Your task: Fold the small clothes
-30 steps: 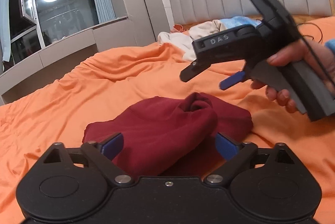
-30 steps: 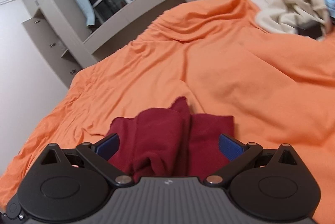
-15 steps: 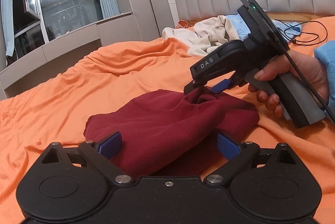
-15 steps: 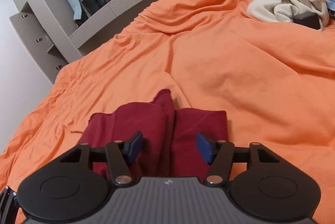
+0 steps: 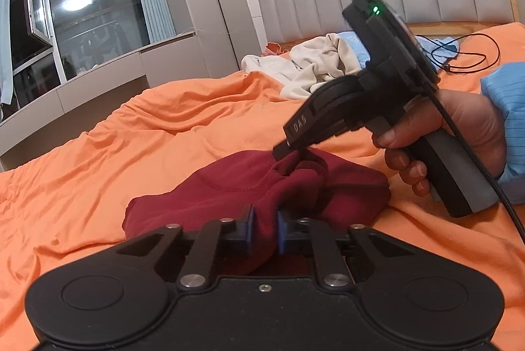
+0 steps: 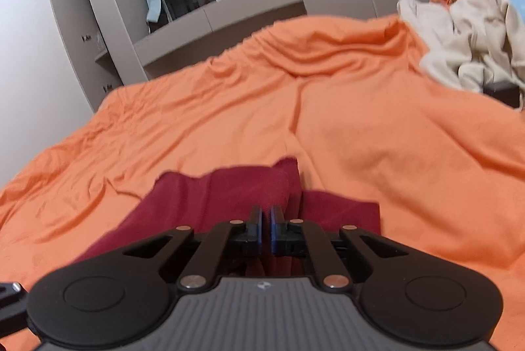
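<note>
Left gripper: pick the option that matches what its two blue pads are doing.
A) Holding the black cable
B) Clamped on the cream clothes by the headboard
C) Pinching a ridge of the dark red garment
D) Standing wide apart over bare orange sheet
C: in the left wrist view the left gripper has its blue pads closed in on a bunched fold of the dark red garment lying on the orange sheet.

right wrist view is motion-blurred. Maroon garment (image 6: 229, 196) near edge hidden beneath the right gripper (image 6: 265, 228) body; can't confirm cloth between its jaws there. Cream clothes pile (image 6: 472, 39), far right of jaws, cut by frame edge.
</note>
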`<state>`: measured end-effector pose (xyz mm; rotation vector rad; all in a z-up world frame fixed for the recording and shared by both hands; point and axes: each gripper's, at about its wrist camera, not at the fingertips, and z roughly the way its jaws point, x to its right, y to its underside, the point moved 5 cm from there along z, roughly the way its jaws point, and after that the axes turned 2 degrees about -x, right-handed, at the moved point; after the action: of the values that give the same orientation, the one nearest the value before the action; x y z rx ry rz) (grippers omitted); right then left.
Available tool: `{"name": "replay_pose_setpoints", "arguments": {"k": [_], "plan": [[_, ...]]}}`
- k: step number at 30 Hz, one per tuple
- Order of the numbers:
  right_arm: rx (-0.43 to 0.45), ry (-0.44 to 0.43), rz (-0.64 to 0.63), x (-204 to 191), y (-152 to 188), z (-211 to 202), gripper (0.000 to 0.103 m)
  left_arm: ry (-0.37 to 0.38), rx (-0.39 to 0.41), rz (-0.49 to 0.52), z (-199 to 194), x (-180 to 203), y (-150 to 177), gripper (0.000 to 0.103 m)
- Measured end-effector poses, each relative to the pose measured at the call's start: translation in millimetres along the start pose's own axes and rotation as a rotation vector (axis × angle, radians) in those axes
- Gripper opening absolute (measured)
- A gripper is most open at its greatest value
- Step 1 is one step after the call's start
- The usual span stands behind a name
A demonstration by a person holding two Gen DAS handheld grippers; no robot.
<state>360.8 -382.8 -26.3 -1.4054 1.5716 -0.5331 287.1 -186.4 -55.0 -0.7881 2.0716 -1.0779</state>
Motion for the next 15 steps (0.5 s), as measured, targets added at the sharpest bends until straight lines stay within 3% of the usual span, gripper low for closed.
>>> {"name": "replay_pose_setpoints", "arguments": {"k": [10,15], "plan": [[0.098,0.026,0.010,7,-16,-32,0.003,0.025,0.029,-0.030,-1,7,-15,0.007],[0.102,0.067,0.045,29,-19,-46,0.003,0.085,0.010,-0.027,5,25,-22,0.007]]}}
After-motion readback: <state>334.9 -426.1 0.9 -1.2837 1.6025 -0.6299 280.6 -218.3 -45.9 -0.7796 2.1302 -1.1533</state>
